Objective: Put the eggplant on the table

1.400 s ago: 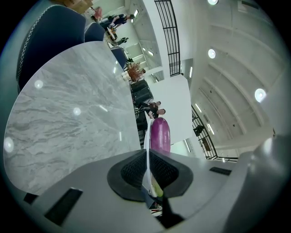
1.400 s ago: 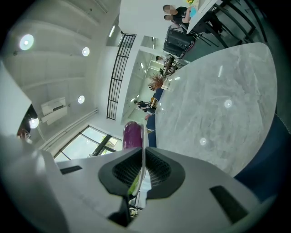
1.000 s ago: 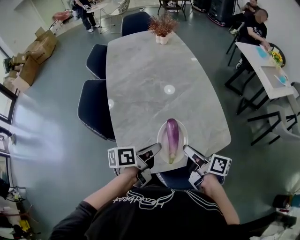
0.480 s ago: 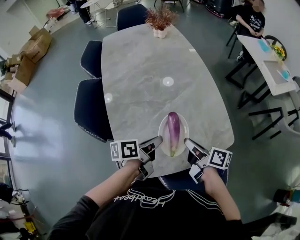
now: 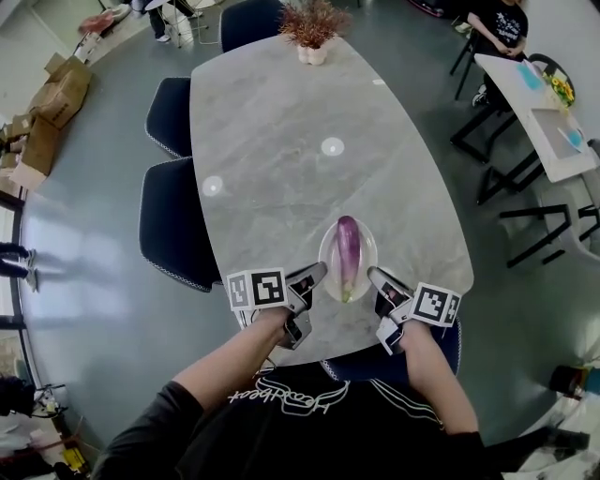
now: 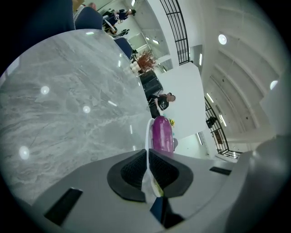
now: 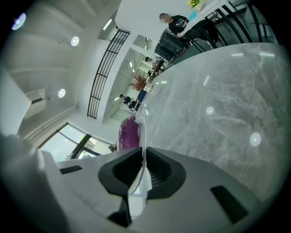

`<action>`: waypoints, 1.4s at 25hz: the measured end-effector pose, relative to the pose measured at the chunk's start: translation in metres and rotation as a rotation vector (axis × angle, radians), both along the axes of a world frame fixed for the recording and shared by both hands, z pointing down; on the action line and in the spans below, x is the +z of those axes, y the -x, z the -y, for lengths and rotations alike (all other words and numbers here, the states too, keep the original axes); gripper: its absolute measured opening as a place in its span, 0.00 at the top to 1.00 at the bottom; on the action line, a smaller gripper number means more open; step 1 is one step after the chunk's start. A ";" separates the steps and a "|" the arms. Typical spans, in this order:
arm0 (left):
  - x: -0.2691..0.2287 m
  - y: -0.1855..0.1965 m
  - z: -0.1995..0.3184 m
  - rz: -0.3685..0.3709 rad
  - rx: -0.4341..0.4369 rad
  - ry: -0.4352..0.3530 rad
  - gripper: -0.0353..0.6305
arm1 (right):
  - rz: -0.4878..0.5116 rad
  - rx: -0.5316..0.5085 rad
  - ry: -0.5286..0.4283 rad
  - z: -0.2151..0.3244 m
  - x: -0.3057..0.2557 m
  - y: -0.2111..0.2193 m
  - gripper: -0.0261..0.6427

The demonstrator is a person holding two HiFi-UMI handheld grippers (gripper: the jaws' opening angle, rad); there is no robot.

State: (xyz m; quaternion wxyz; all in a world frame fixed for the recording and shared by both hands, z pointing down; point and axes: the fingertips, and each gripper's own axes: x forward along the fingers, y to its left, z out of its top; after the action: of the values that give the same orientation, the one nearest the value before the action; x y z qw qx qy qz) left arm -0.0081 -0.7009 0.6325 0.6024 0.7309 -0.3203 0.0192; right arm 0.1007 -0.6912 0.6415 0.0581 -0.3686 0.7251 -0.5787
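A purple eggplant (image 5: 347,254) lies lengthwise on a white plate (image 5: 365,251) at the near end of the grey marble table (image 5: 281,141). My left gripper (image 5: 319,273) is shut on the plate's left rim, and my right gripper (image 5: 374,275) is shut on its right rim. The left gripper view looks along the thin white plate (image 6: 147,136) pinched between the jaws, with the eggplant (image 6: 162,134) beyond them. In the right gripper view the plate (image 7: 142,136) edge runs between the pads and the eggplant (image 7: 129,132) shows past it.
A potted dried plant (image 5: 309,23) stands at the table's far end. Dark chairs (image 5: 171,220) line the left side, and another chair (image 5: 375,361) sits under my arms. A second table (image 5: 539,108) with a seated person is at the right. Cardboard boxes (image 5: 52,103) lie far left.
The plate with the eggplant, held by both grippers, sits slightly farther over the table than before. The head view has shifted, bringing the table closer.
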 end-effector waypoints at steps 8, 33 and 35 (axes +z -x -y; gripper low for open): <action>0.036 -0.002 0.024 0.039 0.019 0.018 0.91 | -0.016 0.019 0.056 0.021 0.033 -0.001 0.93; 0.083 0.011 0.039 0.071 0.009 0.119 0.91 | -0.166 -0.026 0.148 0.037 0.068 0.015 0.93; 0.084 0.011 0.039 0.071 0.002 0.132 0.91 | -0.156 -0.021 0.157 0.037 0.069 0.015 0.93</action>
State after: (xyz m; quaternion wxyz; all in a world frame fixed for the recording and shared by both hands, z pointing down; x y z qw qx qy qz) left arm -0.0189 -0.7396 0.7164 0.6377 0.6885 -0.3388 0.0666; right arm 0.0858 -0.7279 0.7107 -0.0335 -0.4086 0.6837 -0.6038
